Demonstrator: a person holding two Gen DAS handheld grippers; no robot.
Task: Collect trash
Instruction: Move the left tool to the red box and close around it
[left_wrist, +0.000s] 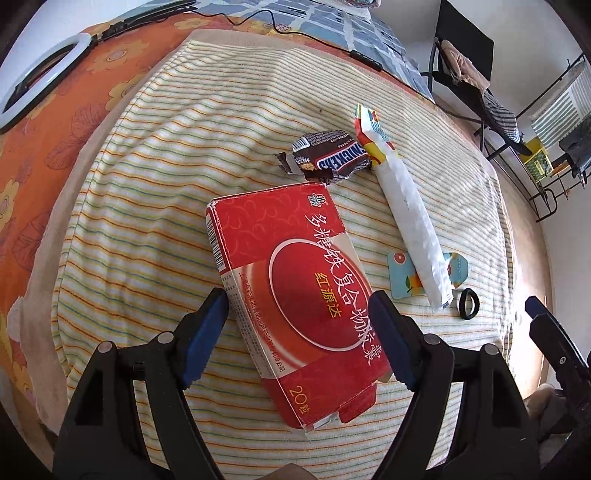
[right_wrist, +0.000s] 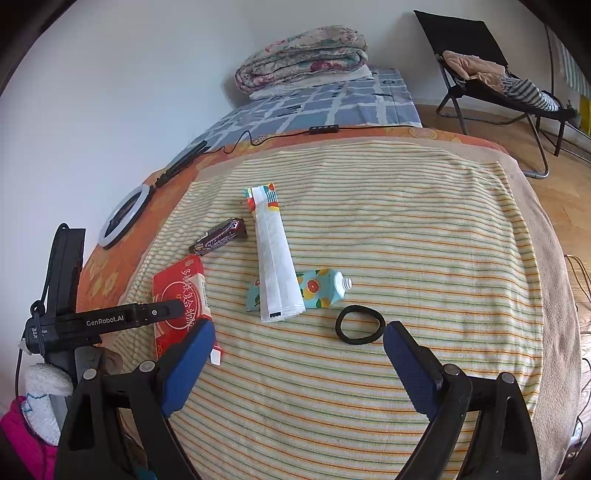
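A red medicine box (left_wrist: 295, 295) lies on the striped cloth (left_wrist: 147, 184). My left gripper (left_wrist: 299, 332) is open, its blue pads on either side of the box, not pressing it. A Snickers wrapper (left_wrist: 332, 155) lies beyond the box. A long white wrapper (left_wrist: 406, 214) lies over a squeezed blue tube (left_wrist: 400, 273). A black hair band (left_wrist: 468, 302) lies beside them. My right gripper (right_wrist: 299, 362) is open and empty, just short of the hair band (right_wrist: 358, 324). The right wrist view also shows the box (right_wrist: 181, 295), Snickers wrapper (right_wrist: 219, 236), white wrapper (right_wrist: 275, 254) and tube (right_wrist: 321, 291).
A ring light (right_wrist: 123, 216) and black cable (right_wrist: 258, 138) lie at the far left on the orange sheet. A folded quilt (right_wrist: 303, 59) sits on the blue bedding behind. A folding chair (right_wrist: 491, 81) with clothes stands at the right, past the cloth's edge.
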